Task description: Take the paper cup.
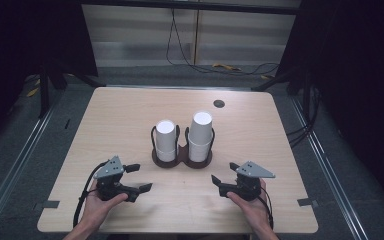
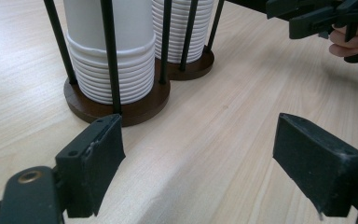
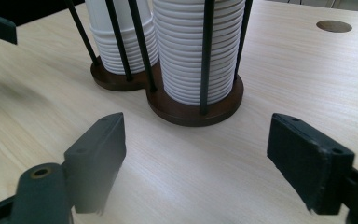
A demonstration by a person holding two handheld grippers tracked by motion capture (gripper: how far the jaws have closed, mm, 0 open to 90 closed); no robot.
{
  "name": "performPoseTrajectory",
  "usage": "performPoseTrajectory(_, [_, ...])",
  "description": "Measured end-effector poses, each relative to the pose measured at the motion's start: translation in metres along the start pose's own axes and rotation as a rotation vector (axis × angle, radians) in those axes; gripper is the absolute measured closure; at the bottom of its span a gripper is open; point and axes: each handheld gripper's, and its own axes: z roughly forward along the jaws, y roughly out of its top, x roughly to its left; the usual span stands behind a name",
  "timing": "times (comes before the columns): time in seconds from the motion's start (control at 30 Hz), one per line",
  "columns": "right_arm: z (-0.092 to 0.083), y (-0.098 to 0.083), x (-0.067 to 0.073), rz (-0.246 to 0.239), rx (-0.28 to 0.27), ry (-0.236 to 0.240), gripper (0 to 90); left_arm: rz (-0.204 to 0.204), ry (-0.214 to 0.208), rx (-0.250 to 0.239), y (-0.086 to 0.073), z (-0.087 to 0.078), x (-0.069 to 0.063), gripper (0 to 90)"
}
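A dark wooden double cup holder point(image 1: 182, 160) with black wire posts stands mid-table. It carries two stacks of white paper cups, a shorter left stack point(image 1: 165, 140) and a taller right stack point(image 1: 200, 135). My left gripper point(image 1: 141, 177) rests near the front left of the holder, open, with nothing between its jaws. My right gripper point(image 1: 224, 172) sits at the front right, also open and holding nothing. In the left gripper view my left gripper point(image 2: 205, 163) faces the left stack point(image 2: 107, 51) and the holder's base point(image 2: 121, 109). In the right gripper view my right gripper point(image 3: 200, 158) faces the right stack point(image 3: 186, 51).
The light wooden table point(image 1: 130, 115) has a round cable grommet point(image 1: 219, 103) at the back right. Beyond its far edge, cables point(image 1: 195, 65) lie on the grey floor. Dark stands and curtains flank both sides. A person's hands hold both grippers at the near edge.
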Motion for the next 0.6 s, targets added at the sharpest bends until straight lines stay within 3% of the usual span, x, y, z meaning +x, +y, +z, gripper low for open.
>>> performPoseTrajectory(0.13, [0.0, -0.001, -0.001, 0.007, 0.033, 0.025, 20.2, 0.006, 0.022, 0.01, 0.001, 0.002, 0.0, 15.8])
performPoseTrajectory(0.2, [-0.001, -0.001, 0.0, 0.006, 0.035, 0.028, 19.8, -0.005, 0.003, 0.006, 0.002, 0.002, 0.001, 15.8])
performPoseTrajectory(0.37, [0.0, -0.001, 0.0, 0.011, 0.056, 0.066, 18.7, 0.017, 0.017, 0.022, 0.008, 0.005, 0.002, 15.9])
performPoseTrajectory(0.43, [-0.001, 0.001, 0.0, 0.015, 0.053, 0.078, 18.3, 0.011, -0.024, 0.019, 0.011, 0.006, 0.003, 19.3])
performPoseTrajectory(0.5, [-0.001, 0.001, 0.0, 0.017, 0.056, 0.085, 17.1, 0.028, -0.028, 0.042, 0.014, 0.008, 0.004, 20.9])
performPoseTrajectory(0.6, [-0.002, 0.001, -0.001, 0.017, 0.064, 0.09, 16.0, 0.012, -0.051, 0.047, 0.017, 0.008, 0.005, 21.0])
